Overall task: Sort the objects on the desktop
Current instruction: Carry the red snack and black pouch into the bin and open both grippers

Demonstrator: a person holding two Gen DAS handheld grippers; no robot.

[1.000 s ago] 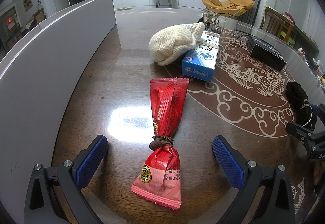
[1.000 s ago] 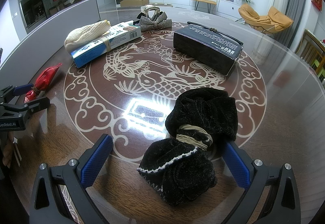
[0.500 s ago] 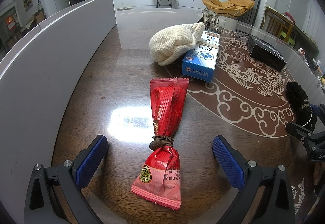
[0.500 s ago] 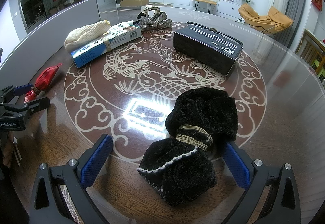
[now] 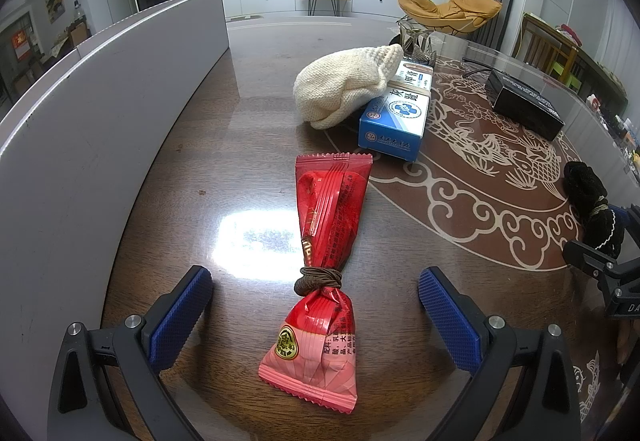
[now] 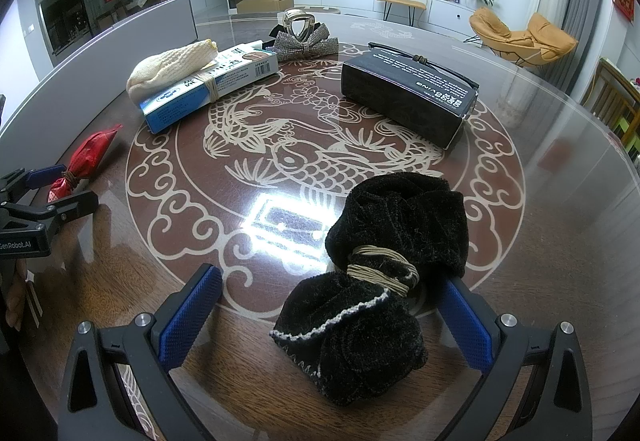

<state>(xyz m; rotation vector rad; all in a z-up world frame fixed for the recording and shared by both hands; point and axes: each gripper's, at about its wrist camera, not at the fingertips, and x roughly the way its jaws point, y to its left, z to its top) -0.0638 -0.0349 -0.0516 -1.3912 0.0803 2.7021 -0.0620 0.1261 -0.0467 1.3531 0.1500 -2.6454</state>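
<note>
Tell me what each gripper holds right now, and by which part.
Nothing is held. The left gripper is open, its jaws apart on either side of the red snack packet. The right gripper is open astride the black velvet pouch.

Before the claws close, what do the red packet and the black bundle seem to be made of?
The red packet looks like thin glossy plastic film: it shines, creases, and has zigzag sealed ends. A brown elastic band pinches its middle. The black bundle looks like soft, matte, plush fabric, perhaps velvet or chenille, with a fuzzy nap and a pale stitched edge. Beige cord, possibly elastic, binds it.
</note>
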